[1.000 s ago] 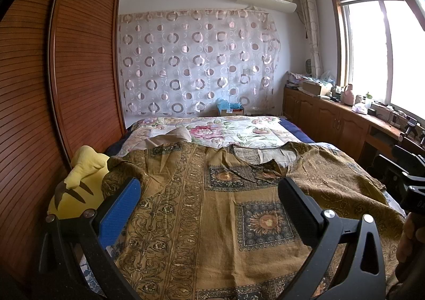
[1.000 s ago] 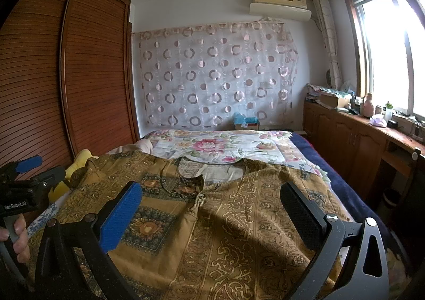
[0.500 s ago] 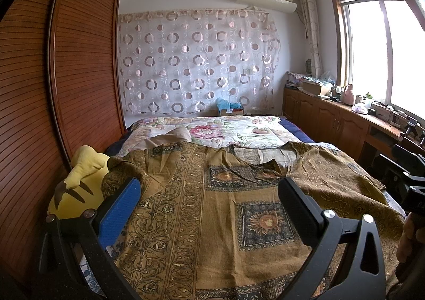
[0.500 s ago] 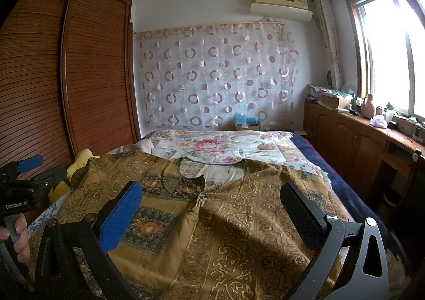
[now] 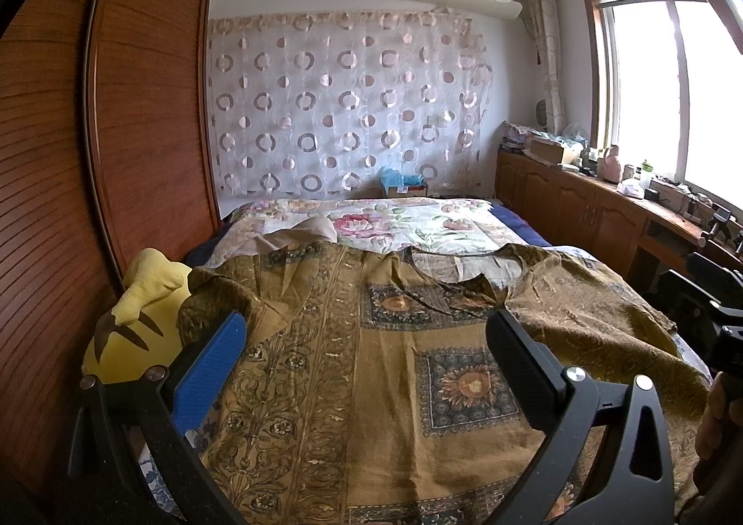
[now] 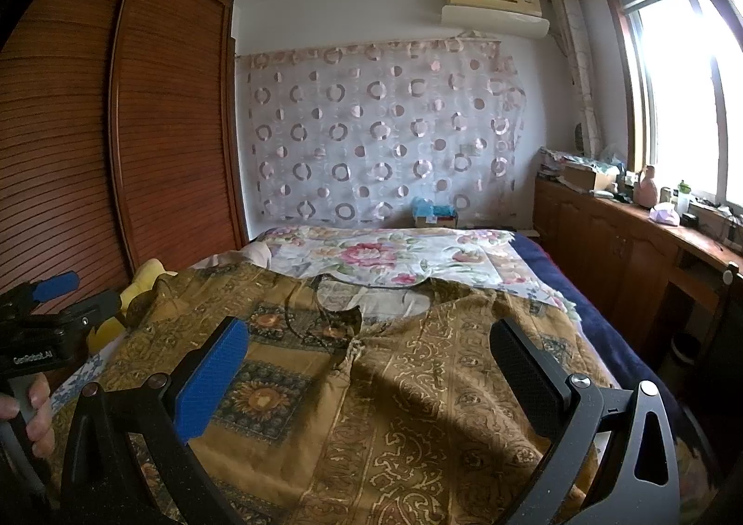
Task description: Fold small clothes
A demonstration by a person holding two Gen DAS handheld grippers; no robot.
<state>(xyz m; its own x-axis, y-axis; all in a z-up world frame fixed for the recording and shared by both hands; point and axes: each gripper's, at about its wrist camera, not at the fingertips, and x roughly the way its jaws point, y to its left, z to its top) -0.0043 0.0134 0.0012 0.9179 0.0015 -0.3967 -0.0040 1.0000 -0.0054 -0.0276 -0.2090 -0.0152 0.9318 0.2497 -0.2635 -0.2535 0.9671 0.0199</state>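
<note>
Shirt (image 5: 371, 367) in brown-gold with blue sunflower squares lies spread flat across the bed (image 5: 520, 223), neckline pointing toward the far curtained wall, front facing up. Over it hovers the left gripper (image 5: 367, 339), jaws spread wide, nothing between the blue pad and the black one. Same story for the right gripper (image 6: 369, 348): jaws wide apart, empty, poised above the shirt's chest near the open placket. From the right wrist view, the left gripper shows at the left edge with a hand (image 6: 32, 409) wrapped round its handle. A yellow plush toy (image 5: 134, 325) sits wedged at the bed's left edge beside the wooden wardrobe (image 5: 69, 153), just touching the shirt's sleeve. Beyond the shirt, a floral sheet (image 5: 408, 218) covers the far part of the bed.
</note>
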